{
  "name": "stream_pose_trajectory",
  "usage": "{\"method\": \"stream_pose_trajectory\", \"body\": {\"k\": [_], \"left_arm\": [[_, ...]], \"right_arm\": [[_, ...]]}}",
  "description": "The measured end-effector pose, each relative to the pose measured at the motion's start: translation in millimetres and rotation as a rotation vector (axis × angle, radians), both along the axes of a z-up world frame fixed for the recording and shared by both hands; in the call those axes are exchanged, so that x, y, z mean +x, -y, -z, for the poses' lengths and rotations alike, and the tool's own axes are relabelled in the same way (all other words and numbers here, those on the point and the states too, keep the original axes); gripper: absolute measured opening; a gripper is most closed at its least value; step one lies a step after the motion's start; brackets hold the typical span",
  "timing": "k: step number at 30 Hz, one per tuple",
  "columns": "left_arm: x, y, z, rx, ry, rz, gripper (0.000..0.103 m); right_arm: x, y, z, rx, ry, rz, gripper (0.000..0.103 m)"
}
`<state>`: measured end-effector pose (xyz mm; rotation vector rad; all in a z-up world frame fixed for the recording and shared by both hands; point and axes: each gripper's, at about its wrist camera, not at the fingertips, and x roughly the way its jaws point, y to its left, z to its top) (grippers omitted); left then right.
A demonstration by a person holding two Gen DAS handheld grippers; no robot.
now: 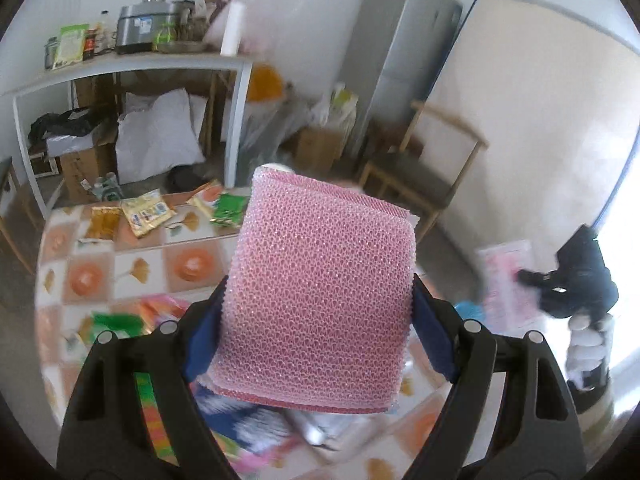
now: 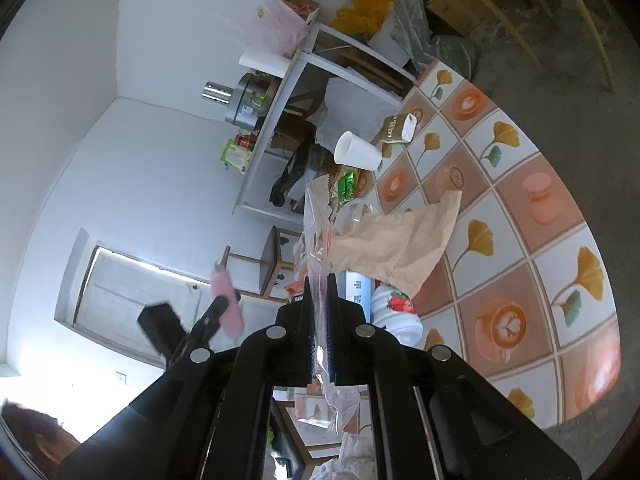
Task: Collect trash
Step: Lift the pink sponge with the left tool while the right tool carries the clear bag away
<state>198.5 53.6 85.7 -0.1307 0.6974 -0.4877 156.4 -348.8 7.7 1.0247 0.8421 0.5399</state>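
Note:
My left gripper [image 1: 320,284] is shut on a pink mesh scouring pad [image 1: 320,312], its blue pads [image 1: 202,336] pressing both side edges, held up above the tile-patterned table [image 1: 192,264]. Empty snack wrappers [image 1: 146,212] lie at the table's far edge, and blurred wrappers lie under the gripper. My right gripper [image 2: 319,280] is shut on a clear plastic bag [image 2: 316,232] that runs between its jaws. That view is rolled sideways. Beyond the bag lie a brown paper bag [image 2: 404,240], a white paper cup [image 2: 358,152] on its side and a small carton [image 2: 400,124]. The pink pad [image 2: 228,304] shows at the left.
A white shelf table [image 1: 132,68] with a rice cooker [image 1: 146,28] stands behind, with sacks and boxes under it. A wooden chair [image 1: 424,176], a grey cabinet [image 1: 400,52] and a leaning mattress [image 1: 520,120] stand to the right. A strawberry-print container [image 2: 396,308] sits near my right gripper.

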Motion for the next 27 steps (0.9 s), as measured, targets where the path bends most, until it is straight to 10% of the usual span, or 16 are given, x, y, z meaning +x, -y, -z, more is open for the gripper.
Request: {"method": "stream_pose_trajectory", "body": {"k": [6, 27], "left_arm": [[-46, 14, 31, -0.106, -0.055, 0.017, 0.080], [-84, 50, 53, -0.071, -0.055, 0.066, 0.080]], "right_arm": [[-25, -2, -13, -0.014, 0.004, 0.045, 0.005], [-72, -15, -46, -0.044, 0.045, 0.112, 0.005]]}}
